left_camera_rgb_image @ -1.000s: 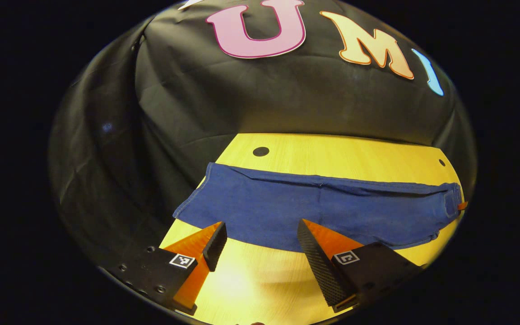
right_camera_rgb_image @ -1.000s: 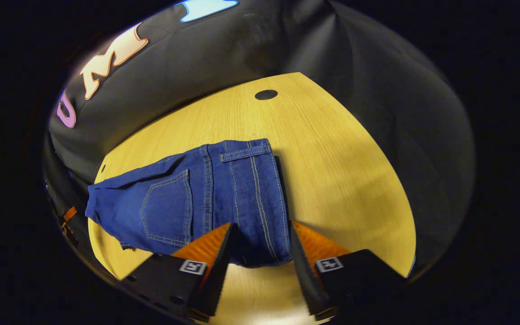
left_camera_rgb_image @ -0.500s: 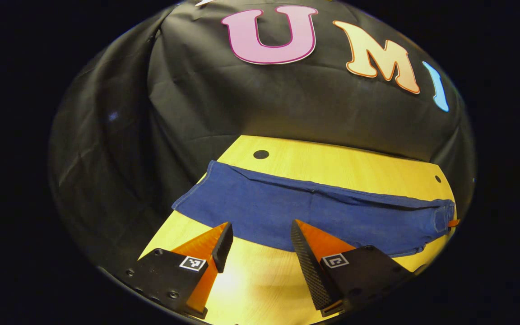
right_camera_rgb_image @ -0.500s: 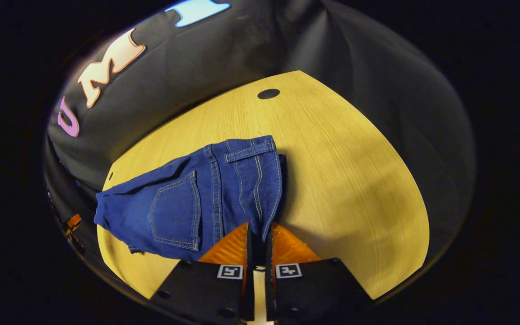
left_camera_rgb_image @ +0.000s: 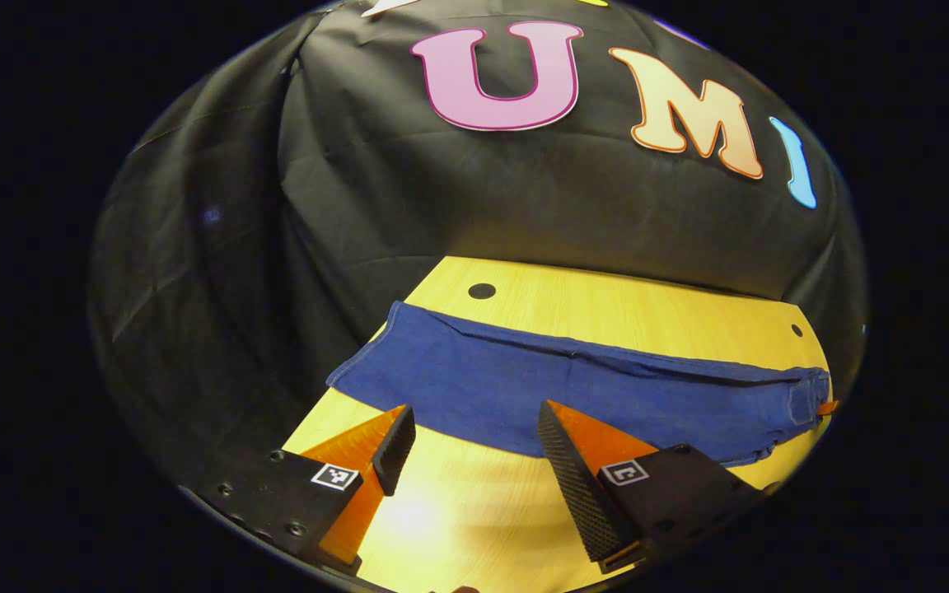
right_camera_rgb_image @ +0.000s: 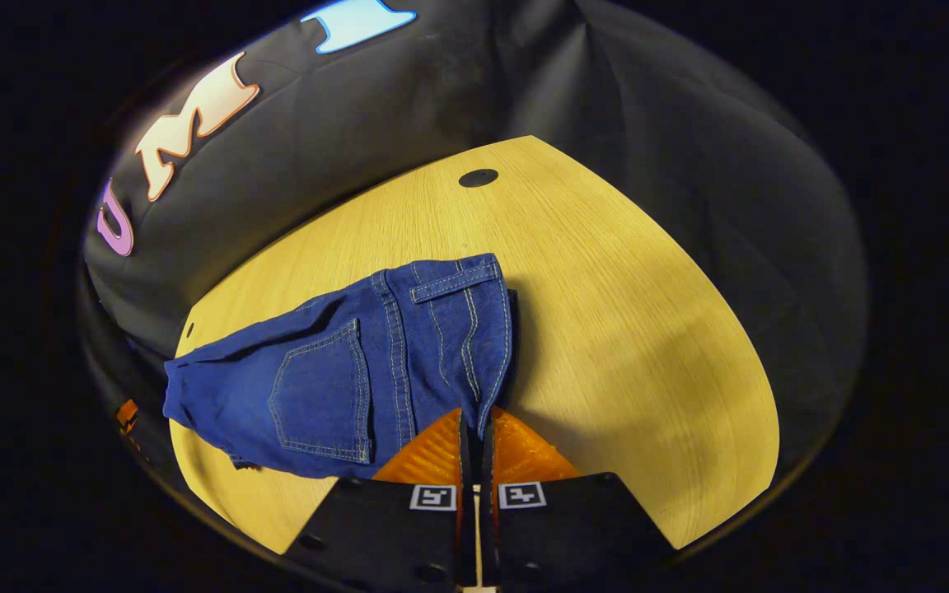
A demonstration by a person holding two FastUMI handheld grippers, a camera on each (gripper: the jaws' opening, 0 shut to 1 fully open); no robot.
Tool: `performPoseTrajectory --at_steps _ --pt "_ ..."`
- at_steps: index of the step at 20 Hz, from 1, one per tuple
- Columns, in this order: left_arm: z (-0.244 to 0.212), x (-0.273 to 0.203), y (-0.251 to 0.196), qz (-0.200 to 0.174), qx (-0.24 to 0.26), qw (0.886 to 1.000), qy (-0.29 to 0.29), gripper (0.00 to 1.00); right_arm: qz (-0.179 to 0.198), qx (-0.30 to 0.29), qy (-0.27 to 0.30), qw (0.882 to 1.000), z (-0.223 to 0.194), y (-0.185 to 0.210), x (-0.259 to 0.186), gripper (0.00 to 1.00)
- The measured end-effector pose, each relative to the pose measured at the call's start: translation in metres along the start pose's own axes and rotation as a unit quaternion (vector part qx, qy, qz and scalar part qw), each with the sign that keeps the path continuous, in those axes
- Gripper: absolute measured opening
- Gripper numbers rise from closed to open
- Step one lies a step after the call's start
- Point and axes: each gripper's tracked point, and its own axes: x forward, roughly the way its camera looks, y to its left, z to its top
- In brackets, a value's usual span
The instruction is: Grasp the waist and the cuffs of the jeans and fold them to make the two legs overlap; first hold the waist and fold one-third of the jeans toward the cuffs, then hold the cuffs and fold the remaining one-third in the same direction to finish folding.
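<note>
In the right gripper view, the right gripper (right_camera_rgb_image: 474, 428) is seen with its jaws drawn together on the near corner of the waist (right_camera_rgb_image: 487, 329), the denim pinched between both fingers. From that pinch the jeans (right_camera_rgb_image: 334, 371) are spread away to the left across the table (right_camera_rgb_image: 623, 313), a back pocket (right_camera_rgb_image: 318, 391) and a belt loop (right_camera_rgb_image: 450, 282) lying face up, the waistband running toward the far side.

In the left gripper view, the left gripper (left_camera_rgb_image: 470, 436) is held with its jaws wide apart and nothing between them; bare wood is seen between the fingers. Just beyond the fingertips the legs of the jeans (left_camera_rgb_image: 573, 387) are laid flat in a long band across the table (left_camera_rgb_image: 606, 305), already one over the other as far as can be judged, with the cuffs (left_camera_rgb_image: 367, 371) at the left end near the table's edge and the waist end far to the right.

The first fold is judged to be in hand: the waist has been gripped at one corner but not yet lifted. For the next move, the waist would have to be raised and carried a third of the way toward the cuffs, and the far waist corner is held by nothing, so some sagging or skewing may be expected unless the left gripper is brought to it.
</note>
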Motion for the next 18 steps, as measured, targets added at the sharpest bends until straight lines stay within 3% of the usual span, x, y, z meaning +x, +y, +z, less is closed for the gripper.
performPoseTrajectory --at_steps 5,6,8,11,14,18 --pt "0.002 0.009 0.018 -0.034 0.006 0.999 -0.007 0.92 -0.02 0.031 -0.048 0.998 0.036 0.01 -0.033 0.03" --pt "0.004 0.013 0.021 -0.045 0.003 0.999 -0.009 0.92 -0.029 0.027 -0.062 0.997 0.044 0.013 -0.043 0.0" --pt "0.004 0.024 0.026 -0.065 0.0 0.998 -0.008 0.92 -0.055 0.018 -0.088 0.994 0.055 0.019 -0.07 0.03" --pt "-0.002 0.042 0.044 -0.088 0.009 0.996 0.0 0.92 -0.064 0.02 -0.125 0.99 0.071 0.056 -0.113 0.03" --pt "-0.004 0.063 0.065 -0.108 0.011 0.994 0.008 0.93 -0.058 0.023 -0.17 0.983 0.078 0.12 -0.151 0.0" --pt "-0.003 0.092 0.099 -0.118 0.025 0.993 0.013 0.92 0.009 0.019 -0.221 0.975 0.08 0.241 -0.19 0.02"
